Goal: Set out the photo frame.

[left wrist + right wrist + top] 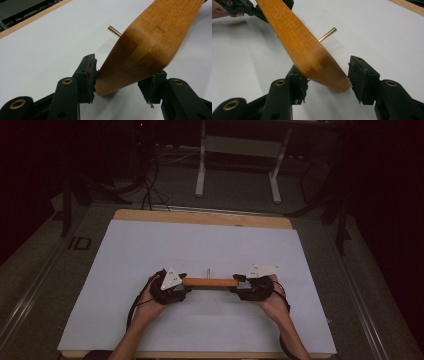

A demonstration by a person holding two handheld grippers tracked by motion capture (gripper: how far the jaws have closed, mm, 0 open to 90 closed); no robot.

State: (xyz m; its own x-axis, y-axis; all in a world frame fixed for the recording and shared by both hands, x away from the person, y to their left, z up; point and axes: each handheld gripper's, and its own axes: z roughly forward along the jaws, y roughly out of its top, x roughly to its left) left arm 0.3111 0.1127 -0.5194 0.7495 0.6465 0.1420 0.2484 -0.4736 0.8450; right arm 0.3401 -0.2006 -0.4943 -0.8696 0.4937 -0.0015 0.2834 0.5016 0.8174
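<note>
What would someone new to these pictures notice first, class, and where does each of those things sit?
The eye goes first to the orange-brown wooden bar near the front middle of the white table sheet, with the left gripper at one end and the right gripper at the other. A thin brass pin sticks out from the bar's middle. In the right gripper view a gap shows beside one jaw, while the left jaws sit close on the wood.

Legible marks: one only. On the dark floor mat left of the surface, toward its far end, a pale marking reads roughly "ID" or "OI"; the characters are too small to settle. Small dark specks on the grey plates cannot be read. Gripper views: no text, labels or numbers legible.
</note>
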